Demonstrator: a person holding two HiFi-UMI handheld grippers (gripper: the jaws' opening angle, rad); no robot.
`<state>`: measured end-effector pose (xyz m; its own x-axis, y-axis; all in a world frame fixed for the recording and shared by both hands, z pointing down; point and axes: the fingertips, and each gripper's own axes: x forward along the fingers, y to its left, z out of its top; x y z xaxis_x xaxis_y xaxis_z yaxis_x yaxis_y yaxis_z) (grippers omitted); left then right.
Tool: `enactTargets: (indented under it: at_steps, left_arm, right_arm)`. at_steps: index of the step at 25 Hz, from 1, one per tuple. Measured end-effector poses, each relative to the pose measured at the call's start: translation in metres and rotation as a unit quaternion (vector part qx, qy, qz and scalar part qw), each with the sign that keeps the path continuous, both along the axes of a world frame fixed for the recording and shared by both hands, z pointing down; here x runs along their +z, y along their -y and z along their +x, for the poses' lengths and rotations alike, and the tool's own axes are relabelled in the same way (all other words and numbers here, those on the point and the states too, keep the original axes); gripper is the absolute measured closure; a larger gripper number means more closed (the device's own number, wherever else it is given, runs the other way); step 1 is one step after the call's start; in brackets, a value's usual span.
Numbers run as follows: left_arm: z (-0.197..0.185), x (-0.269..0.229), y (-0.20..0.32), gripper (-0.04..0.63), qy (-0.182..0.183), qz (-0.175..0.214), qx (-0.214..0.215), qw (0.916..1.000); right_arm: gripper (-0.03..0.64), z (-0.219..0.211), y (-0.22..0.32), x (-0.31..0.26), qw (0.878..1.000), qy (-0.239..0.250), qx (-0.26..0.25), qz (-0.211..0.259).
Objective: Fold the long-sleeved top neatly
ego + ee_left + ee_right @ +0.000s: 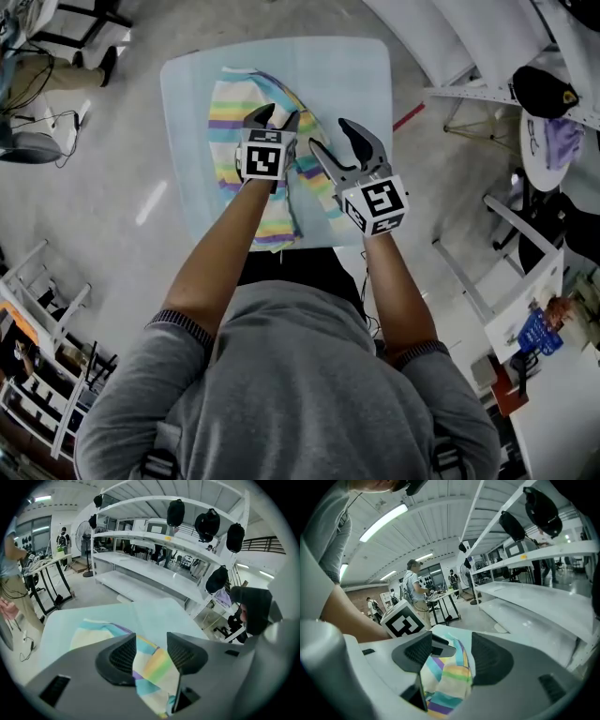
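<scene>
A long-sleeved top (234, 122) with pastel stripes lies bunched on a small pale blue table (356, 75). Its near end hangs over the table's front edge. My left gripper (275, 117) hovers over the middle of the top with its jaws wide apart and nothing pressed between them. My right gripper (331, 136) stands open just to its right, over the top's right edge. In the left gripper view the striped cloth (150, 667) shows between the open left gripper (151, 641). In the right gripper view the cloth (445, 677) lies under the open right gripper (451, 644), and the left gripper's marker cube (401, 620) is close at its left.
White shelving (487, 37) with black caps (542, 91) stands to the right of the table. A long white rack (154, 573) runs behind the table. A person (412, 585) stands by a far workbench. Black chair legs (75, 37) are at the upper left.
</scene>
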<state>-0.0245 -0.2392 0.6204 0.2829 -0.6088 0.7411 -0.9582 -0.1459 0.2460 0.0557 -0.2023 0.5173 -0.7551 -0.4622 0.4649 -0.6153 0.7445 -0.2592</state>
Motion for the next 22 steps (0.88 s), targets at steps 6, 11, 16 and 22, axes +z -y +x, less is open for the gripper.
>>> enactTargets:
  at_steps: [6, 11, 16, 22]
  left_arm:
    - [0.010, 0.041, 0.017, 0.371, 0.023, -0.043, -0.018, 0.9986]
    - [0.009, 0.070, 0.022, 0.371, 0.030, -0.078, -0.062, 0.9946]
    - [0.004, 0.093, 0.024, 0.378, 0.037, -0.104, -0.090, 0.9898]
    - [0.000, 0.107, 0.020, 0.413, 0.036, -0.119, -0.108, 0.9863]
  right_arm:
    - [0.345, 0.007, 0.009, 0.023, 1.000, -0.005, 0.002, -0.016]
    - [0.344, 0.012, 0.017, 0.041, 0.999, -0.006, 0.008, -0.031]
    - [0.344, 0.017, 0.023, 0.054, 0.999, -0.004, 0.014, -0.042]
    - [0.342, 0.022, 0.028, 0.061, 0.998, -0.003, 0.020, -0.051]
